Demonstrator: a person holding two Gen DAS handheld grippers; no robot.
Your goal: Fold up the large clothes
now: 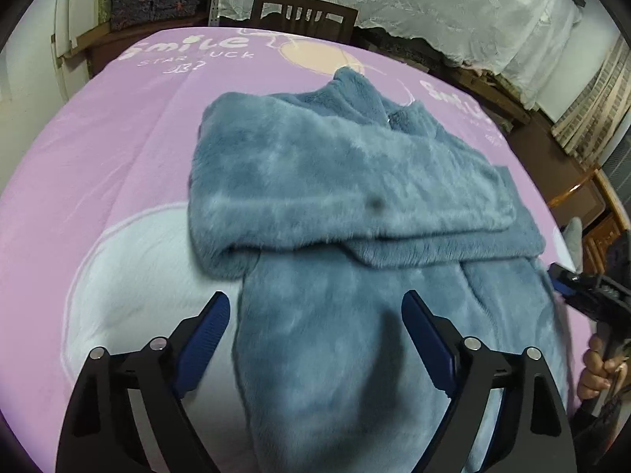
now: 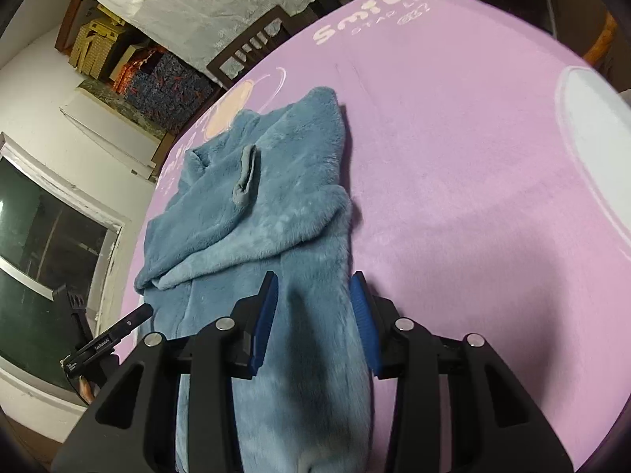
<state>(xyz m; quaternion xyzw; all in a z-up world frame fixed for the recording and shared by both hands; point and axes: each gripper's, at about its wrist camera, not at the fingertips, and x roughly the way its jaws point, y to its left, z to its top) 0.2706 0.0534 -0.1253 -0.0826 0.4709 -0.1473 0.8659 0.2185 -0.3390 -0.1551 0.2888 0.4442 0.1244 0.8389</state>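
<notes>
Blue plush garment [image 1: 355, 205], lying flat at the centre of a pink printed blanket [image 1: 118, 138] that covers the table; collar toward the upper centre of the left-wrist frame, hem toward the lower edge. Both sleeves appear already folded across the chest: one forms a thick band from middle left to middle right of that frame, and a cuff [image 2: 246, 175] stands up slightly at centre left of the right-wrist frame.

The left gripper [image 1: 315, 315] sits over the lower body of the garment, its fingers [image 1: 209, 331] wide apart with nothing between them but the fabric below. The right gripper [image 2: 313, 307] hovers at the opposite hem side, fingers [image 2: 361, 315] also apart, though less so, straddling the garment's edge; whether they touch the pile cannot be told.

Step judged in hand: sleeves done, lengthwise fold pending. The next move likely calls for both pairs of fingers to close on the hem corners and carry them up toward the collar, keeping the sleeve band in place.

Beyond the table: a dark wooden chair [image 1: 303, 15] at upper centre and a white lace cloth [image 1: 434, 8] at upper right.
</notes>
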